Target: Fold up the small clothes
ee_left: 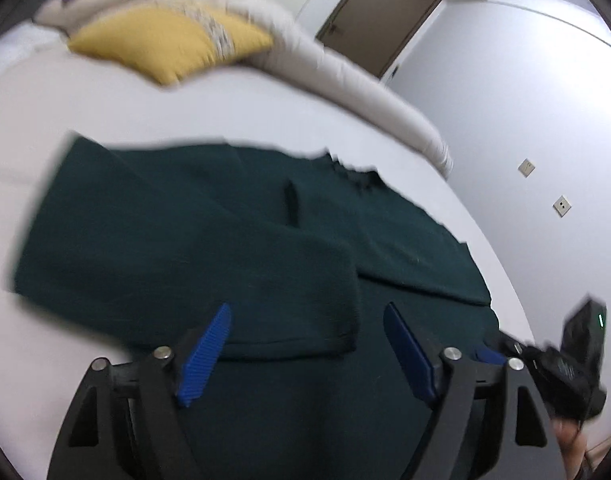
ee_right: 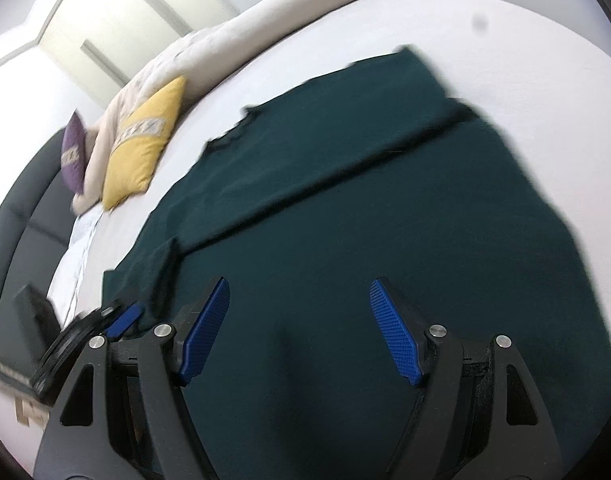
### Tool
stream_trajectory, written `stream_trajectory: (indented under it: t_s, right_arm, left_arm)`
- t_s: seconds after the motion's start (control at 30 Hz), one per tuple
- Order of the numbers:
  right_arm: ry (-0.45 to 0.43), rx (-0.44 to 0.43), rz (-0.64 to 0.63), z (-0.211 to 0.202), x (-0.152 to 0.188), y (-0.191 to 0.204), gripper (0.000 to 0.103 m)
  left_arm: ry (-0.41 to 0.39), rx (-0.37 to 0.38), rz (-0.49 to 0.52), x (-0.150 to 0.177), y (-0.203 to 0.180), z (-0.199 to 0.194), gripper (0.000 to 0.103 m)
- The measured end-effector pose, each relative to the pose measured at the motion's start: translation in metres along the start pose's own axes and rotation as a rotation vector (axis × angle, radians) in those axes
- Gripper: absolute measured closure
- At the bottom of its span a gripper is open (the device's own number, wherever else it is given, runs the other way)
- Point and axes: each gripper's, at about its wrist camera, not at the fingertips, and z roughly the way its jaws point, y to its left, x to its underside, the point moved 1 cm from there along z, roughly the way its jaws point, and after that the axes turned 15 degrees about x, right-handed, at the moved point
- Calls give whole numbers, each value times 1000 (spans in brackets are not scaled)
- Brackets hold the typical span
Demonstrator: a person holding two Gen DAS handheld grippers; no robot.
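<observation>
A dark green sweater [ee_left: 209, 240] lies spread on the white bed [ee_left: 185, 112], one sleeve folded across its body. My left gripper [ee_left: 307, 312] hovers open over the sweater's near edge, blue pads [ee_left: 203, 354] apart and empty. In the right wrist view the same sweater [ee_right: 365, 208] fills the middle. My right gripper [ee_right: 299, 286] is open and empty above it. The right gripper also shows in the left wrist view [ee_left: 561, 360] at the sweater's right edge, and the left gripper shows in the right wrist view [ee_right: 105, 324] at its left edge.
A yellow pillow [ee_left: 165, 42] and a beige rolled duvet [ee_left: 345, 76] lie at the far side of the bed. A purple pillow [ee_right: 73, 154] sits beside the yellow one [ee_right: 143, 144]. A dark headboard [ee_right: 21, 232] is at left. A grey wall with sockets [ee_left: 561, 205] is at right.
</observation>
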Motion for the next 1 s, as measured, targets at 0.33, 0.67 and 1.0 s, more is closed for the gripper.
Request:
stream_trajectory:
  t_s: [0.33, 0.67, 1.0]
  right_arm:
    - [140, 35, -258, 92, -8, 158, 30]
    - [-8, 33, -447, 62, -40, 194, 97]
    - [-141, 80, -359, 51, -135, 129, 97]
  left_arm:
    - [-87, -81, -159, 2, 89, -76, 25]
    - [-109, -129, -142, -24, 99, -68, 25]
    - [-51, -216, -93, -76, 106, -21, 25]
